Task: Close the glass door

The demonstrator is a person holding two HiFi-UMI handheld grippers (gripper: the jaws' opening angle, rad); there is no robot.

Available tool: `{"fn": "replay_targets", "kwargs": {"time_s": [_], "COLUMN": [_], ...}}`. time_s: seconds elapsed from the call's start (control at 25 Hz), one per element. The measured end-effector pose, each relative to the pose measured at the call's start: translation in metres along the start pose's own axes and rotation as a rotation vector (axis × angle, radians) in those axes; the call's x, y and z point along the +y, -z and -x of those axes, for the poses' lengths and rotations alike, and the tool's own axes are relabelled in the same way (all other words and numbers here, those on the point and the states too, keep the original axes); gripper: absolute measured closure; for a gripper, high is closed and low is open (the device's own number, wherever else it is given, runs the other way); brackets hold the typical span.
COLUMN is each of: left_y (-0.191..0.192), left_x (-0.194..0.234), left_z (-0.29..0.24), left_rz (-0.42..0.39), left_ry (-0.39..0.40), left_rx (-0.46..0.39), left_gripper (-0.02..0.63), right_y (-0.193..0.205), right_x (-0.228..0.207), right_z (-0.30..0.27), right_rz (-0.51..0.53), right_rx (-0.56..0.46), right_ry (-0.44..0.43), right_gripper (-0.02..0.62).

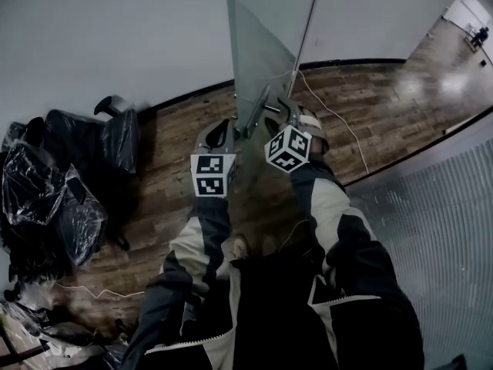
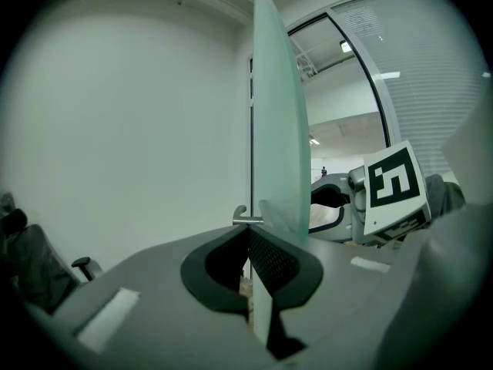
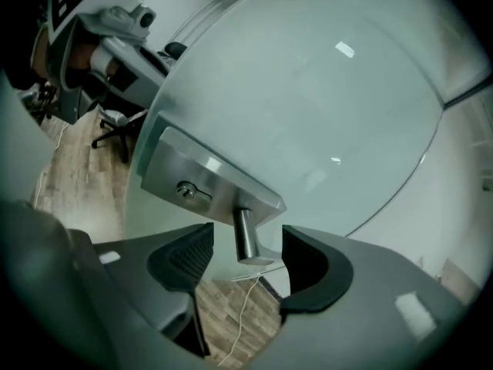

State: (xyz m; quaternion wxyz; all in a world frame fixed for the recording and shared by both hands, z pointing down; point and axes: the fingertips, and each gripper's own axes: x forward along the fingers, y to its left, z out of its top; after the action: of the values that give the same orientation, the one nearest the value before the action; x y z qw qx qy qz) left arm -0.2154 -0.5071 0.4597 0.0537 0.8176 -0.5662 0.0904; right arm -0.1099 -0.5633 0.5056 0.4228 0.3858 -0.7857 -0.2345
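Observation:
The glass door (image 1: 262, 45) stands edge-on ahead of me, its metal handle (image 1: 256, 112) at waist height. My left gripper (image 1: 223, 133) is at the door's left side. In the left gripper view its pads meet at the tips (image 2: 248, 233), right in front of the pane's edge (image 2: 277, 129) and just below the handle's end (image 2: 245, 219); contact with the glass cannot be told. My right gripper (image 3: 246, 253) is open on the door's other side. The handle's round stem (image 3: 246, 233) stands between its jaws below the lock plate (image 3: 200, 187), with neither pad touching it.
Office chairs wrapped in black plastic (image 1: 69, 183) crowd the left wall. A white cable (image 1: 339, 122) trails over the wooden floor beyond the door. Grey carpet (image 1: 439, 237) begins on the right, past a dark threshold strip.

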Motion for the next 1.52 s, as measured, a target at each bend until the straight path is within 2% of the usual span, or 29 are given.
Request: {"fn": "replay_targets", "kwargs": {"time_s": [0.08,0.16,0.2,0.28,0.4,0.84,1.2,1.52], "left_y": [-0.002,-0.004,-0.006,-0.008,-0.008,-0.003,-0.009,-0.026], "left_x": [0.000,-0.002,-0.002,-0.001,0.002,-0.013,-0.055,-0.105], "left_z": [-0.001,-0.001,0.000,0.002,0.004,-0.007,-0.023,-0.041], "left_rz": [0.000,-0.002,-0.003,-0.004,-0.004,-0.018,-0.043,-0.066], "left_ry": [-0.001,0.001,0.002,0.003,0.002,0.034,0.135,0.234], "left_rx": [0.001,-0.003,-0.006,-0.012,-0.014,-0.009,-0.024,-0.036], "left_gripper": [0.603,0.603,0.603,0.603,0.603,0.603,0.603,0.603], "right_y": [0.000,0.004,0.005,0.005,0.004,0.027,0.067,0.114], "right_x": [0.000,0.000,0.000,-0.001,0.001,-0.002,-0.009,-0.033], "right_z": [-0.008,-0.013,-0.013,-0.013,-0.012,0.000,0.025,0.055], "right_rz": [0.072,0.129,0.153,0.193,0.217,0.202,0.180,0.134], "right_rx": [0.028,0.057,0.065,0.068,0.069,0.046,0.073,0.133], "right_ry": [0.011,0.028,0.040,0.064,0.086,0.112,0.140,0.176], "right_gripper": [0.331,0.385,0.443,0.475,0.479,0.476,0.472,0.469]}}
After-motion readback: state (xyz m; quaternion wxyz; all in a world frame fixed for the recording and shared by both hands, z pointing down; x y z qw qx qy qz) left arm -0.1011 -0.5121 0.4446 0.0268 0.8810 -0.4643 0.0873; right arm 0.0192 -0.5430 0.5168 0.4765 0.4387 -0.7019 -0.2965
